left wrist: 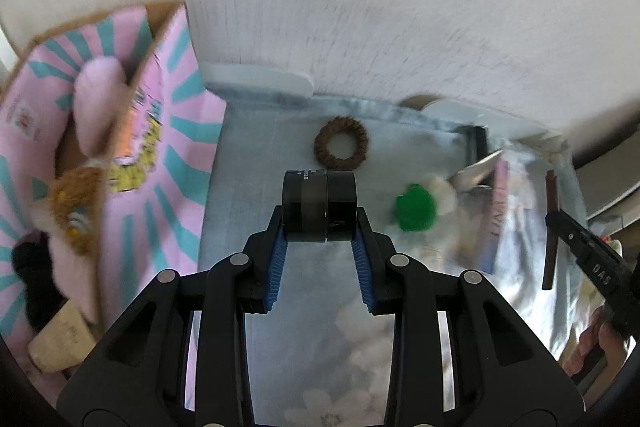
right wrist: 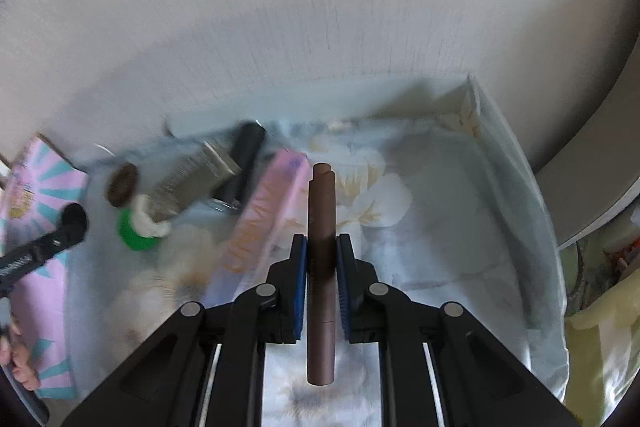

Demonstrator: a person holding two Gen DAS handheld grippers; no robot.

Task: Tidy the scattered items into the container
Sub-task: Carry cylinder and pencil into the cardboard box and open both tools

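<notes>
My left gripper (left wrist: 320, 227) is shut on a short black round jar (left wrist: 320, 203), held above the pale floral cloth (left wrist: 280, 287). The pink and teal cardboard box (left wrist: 160, 131) stands open at the left, with a pink plush (left wrist: 98, 107) and a brown fuzzy item (left wrist: 76, 203) inside. My right gripper (right wrist: 322, 247) is shut on a slim brown stick (right wrist: 322, 203) that points away along the fingers. The same stick (left wrist: 550, 227) shows at the right edge of the left wrist view. On the cloth lie a brown scrunchie (left wrist: 341, 143) and a green and white pompom (left wrist: 416, 213).
A silver box (right wrist: 192, 179), a black tube (right wrist: 244, 159) and a pink packet (right wrist: 268, 211) lie on the cloth. A white wall (right wrist: 320, 27) rises right behind. A person's hand (left wrist: 596, 347) grips the right tool. Yellowish cloth (right wrist: 600, 327) lies far right.
</notes>
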